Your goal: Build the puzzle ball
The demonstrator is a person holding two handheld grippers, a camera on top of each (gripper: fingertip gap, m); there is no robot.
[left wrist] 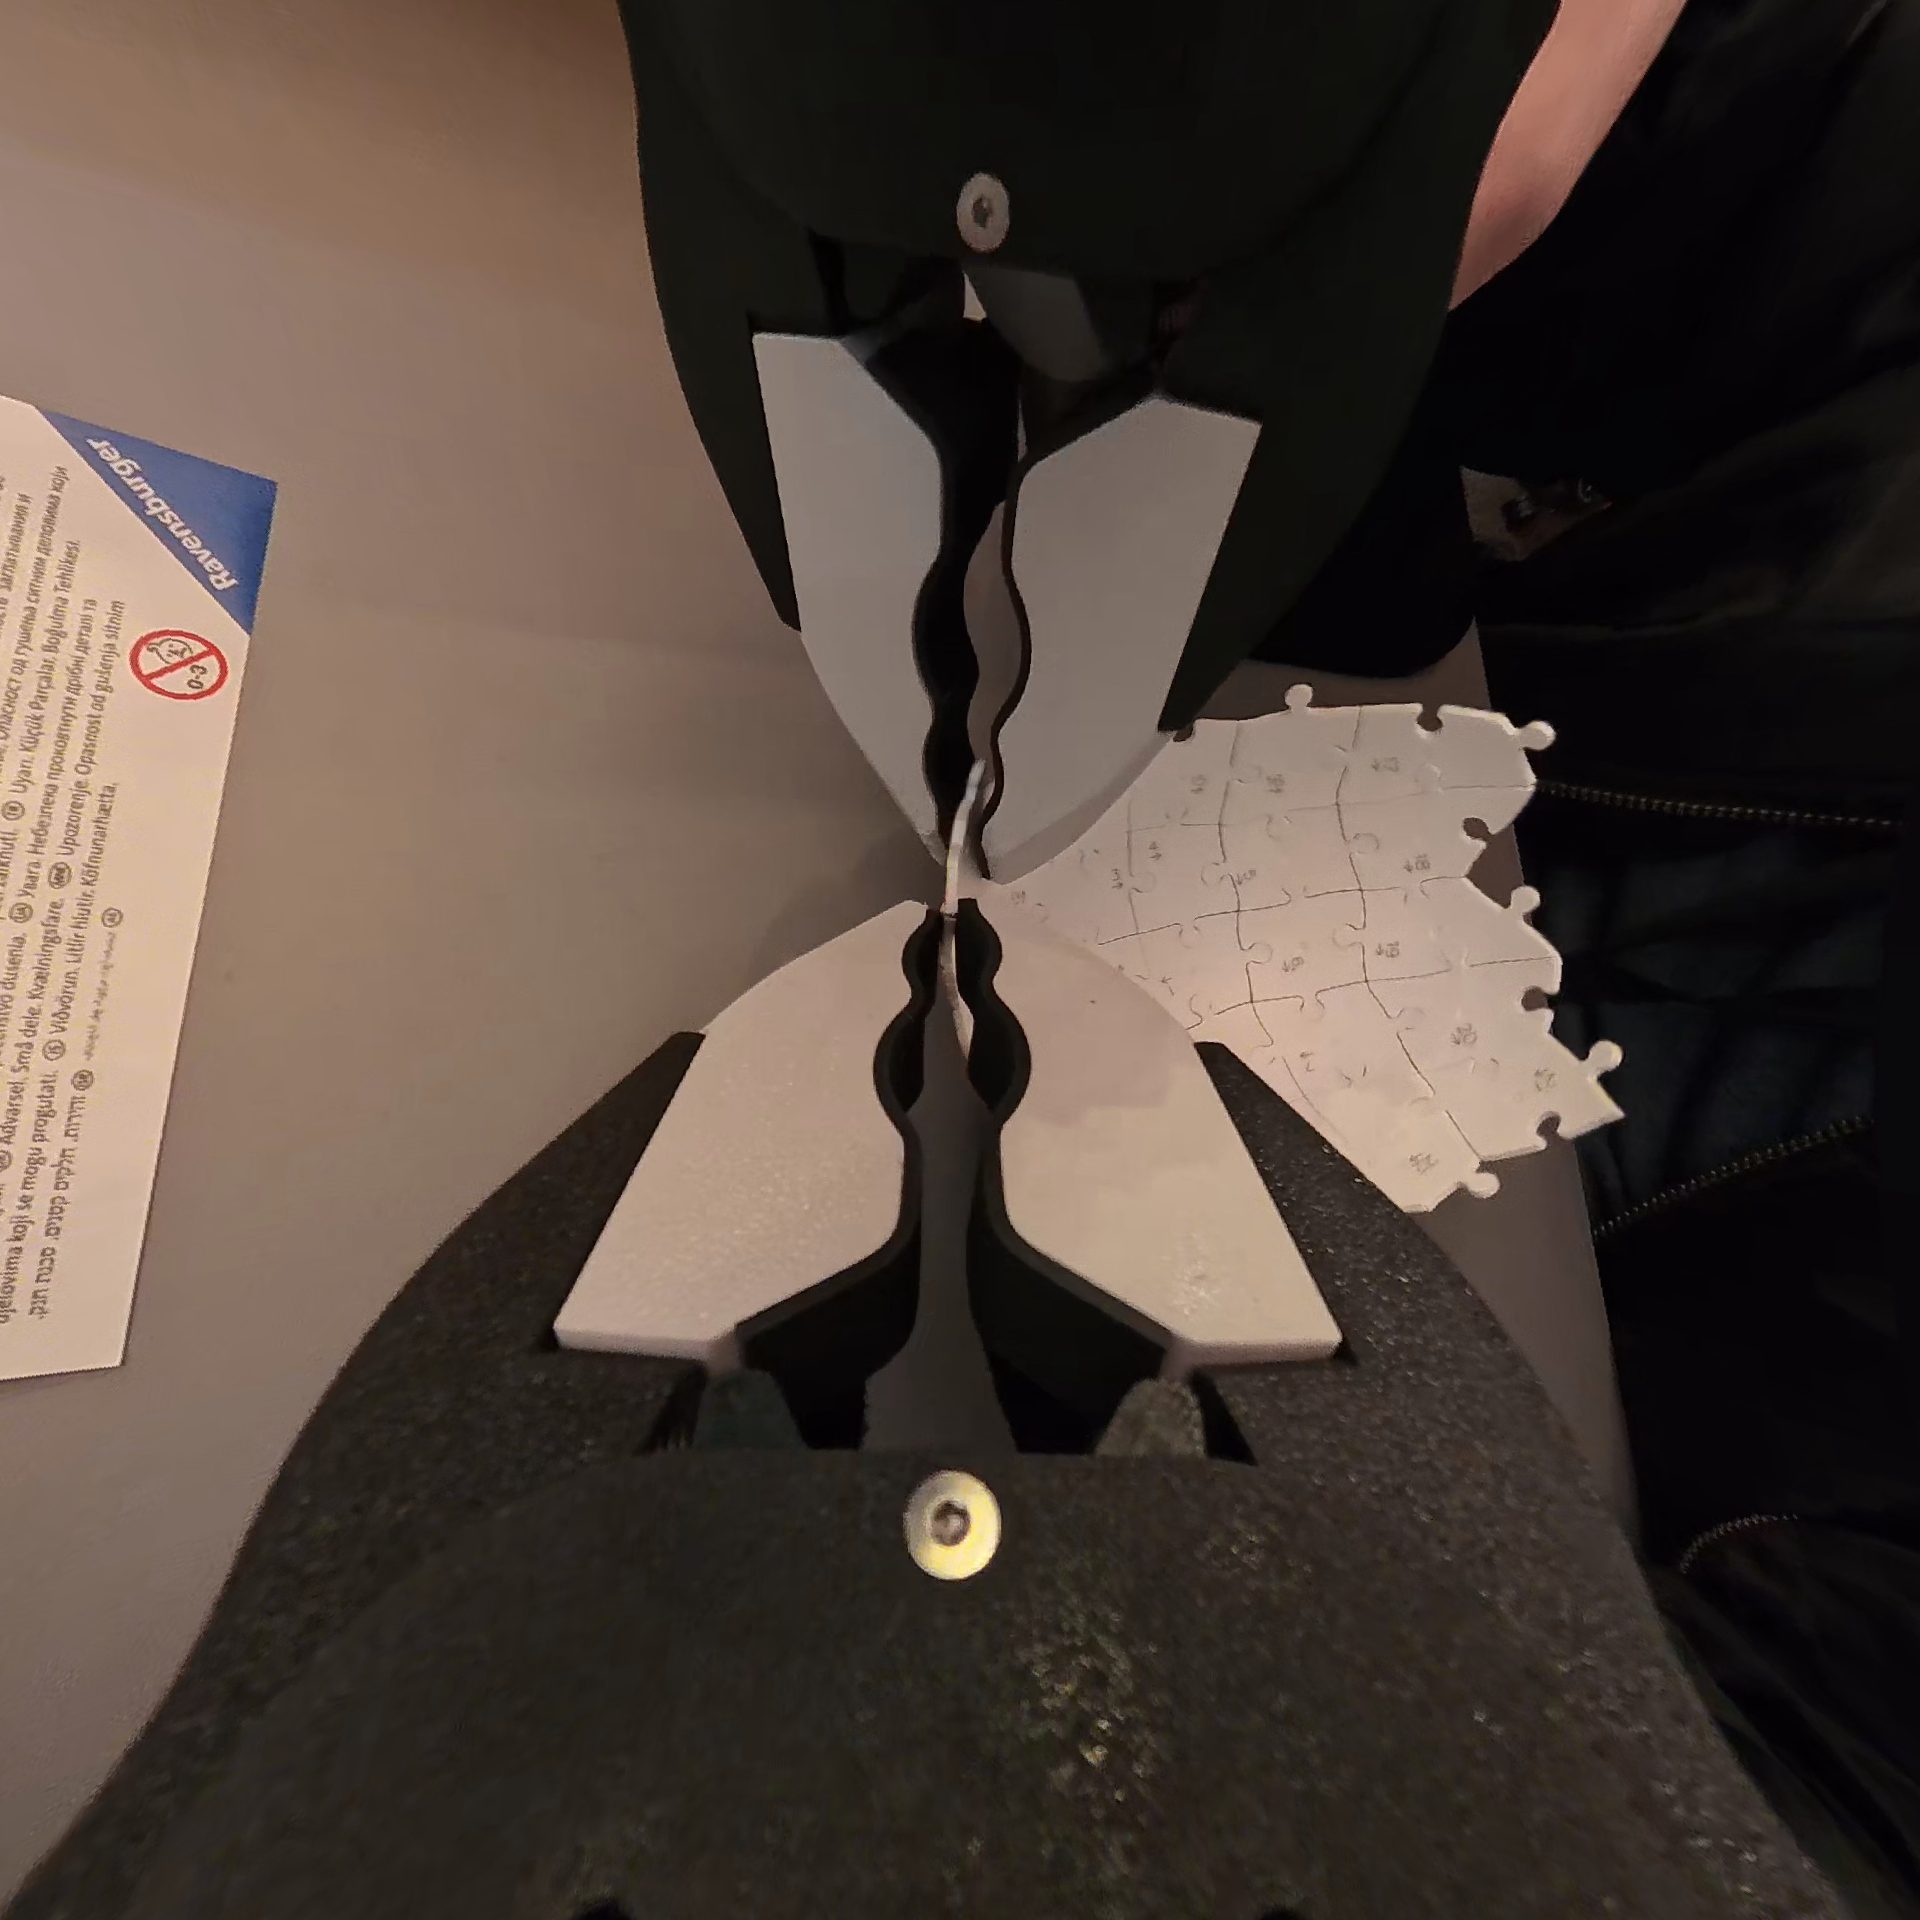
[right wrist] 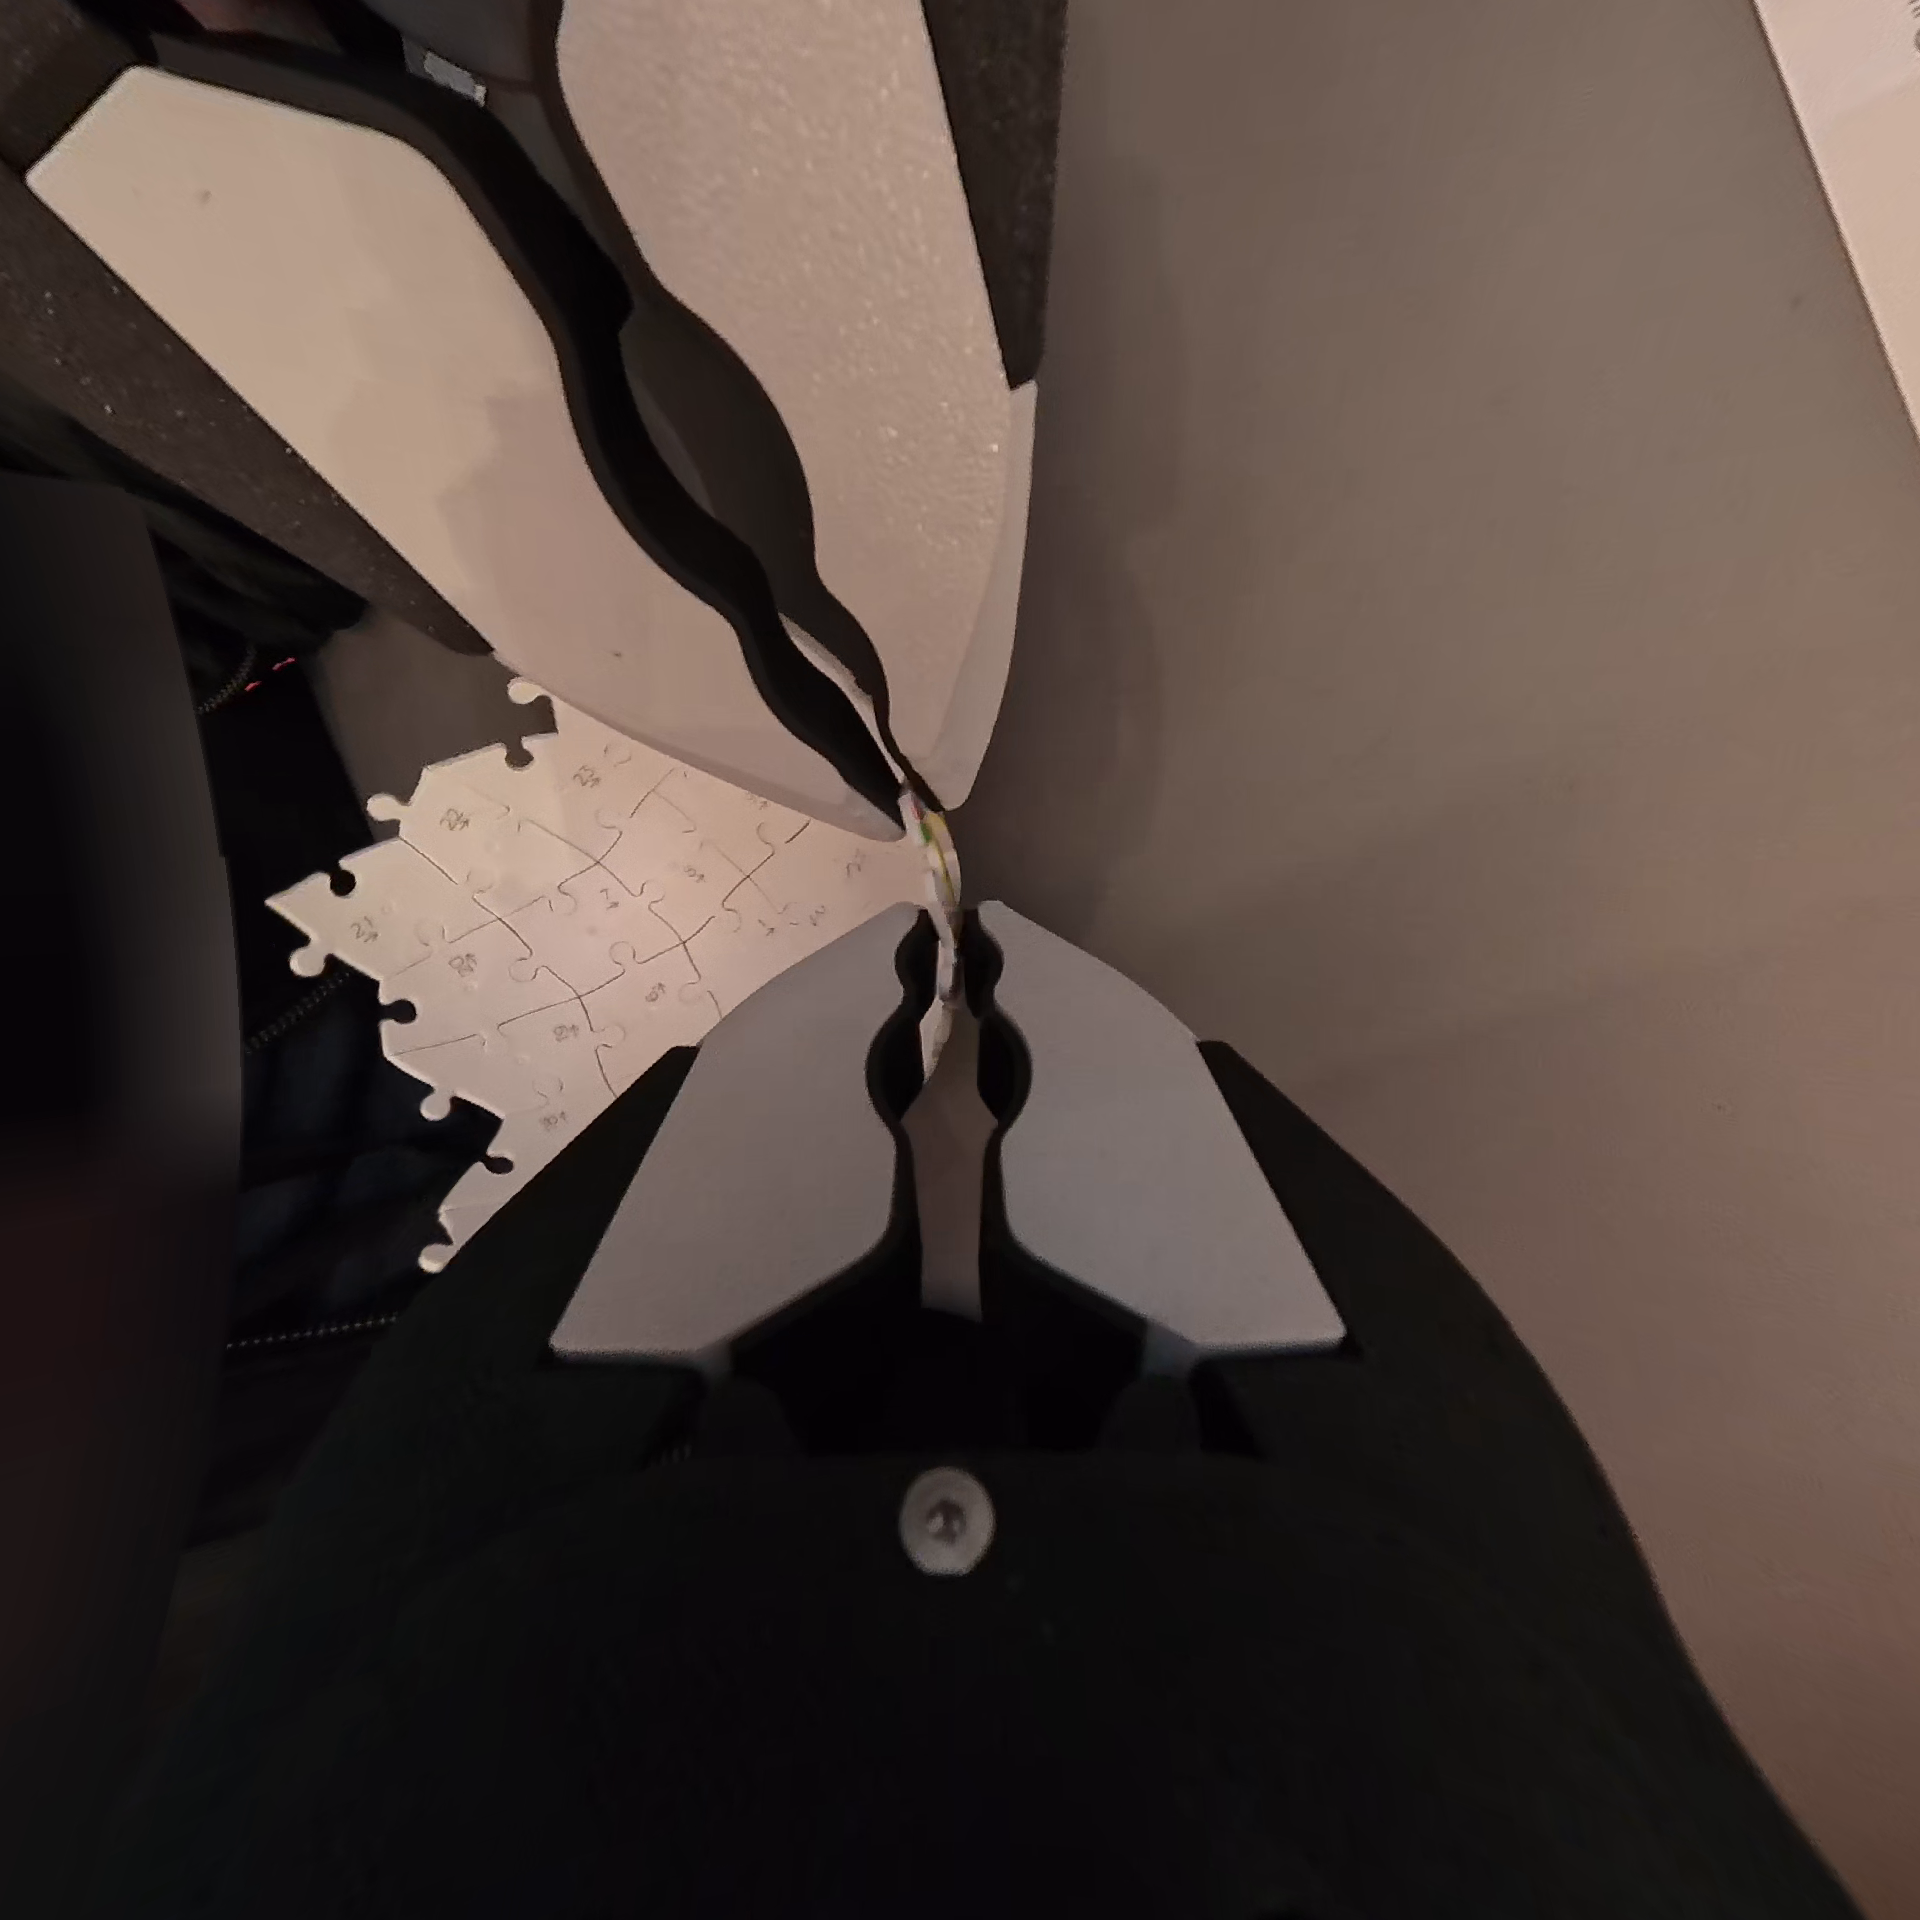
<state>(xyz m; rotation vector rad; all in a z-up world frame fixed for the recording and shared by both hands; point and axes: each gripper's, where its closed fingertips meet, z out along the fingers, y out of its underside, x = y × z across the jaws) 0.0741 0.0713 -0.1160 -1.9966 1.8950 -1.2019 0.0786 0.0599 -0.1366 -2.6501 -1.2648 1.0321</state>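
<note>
A curved section of joined white puzzle pieces (left wrist: pixel 1351 935), backs marked with small numbers, is held above the grey table. It fans out to the right in the left wrist view and to the left in the right wrist view (right wrist: pixel 540 935). My left gripper (left wrist: pixel 951 920) and right gripper (left wrist: pixel 977 821) face each other tip to tip. Both are shut on the section's thin rim, seen edge-on (right wrist: pixel 940 862). In the right wrist view my right gripper (right wrist: pixel 948 920) is at the bottom and the left gripper (right wrist: pixel 912 805) comes from the top left. I cannot tell whether one holds a separate piece.
A white printed leaflet (left wrist: pixel 104 831) with a blue corner lies on the grey table (left wrist: pixel 416 312) to the left; its edge shows in the right wrist view (right wrist: pixel 1849 156). A person's dark jacket (left wrist: pixel 1714 1039) is past the table edge. A hand (left wrist: pixel 1558 156) holds the right gripper. My two grippers' fingertips are within a few centimetres of each other.
</note>
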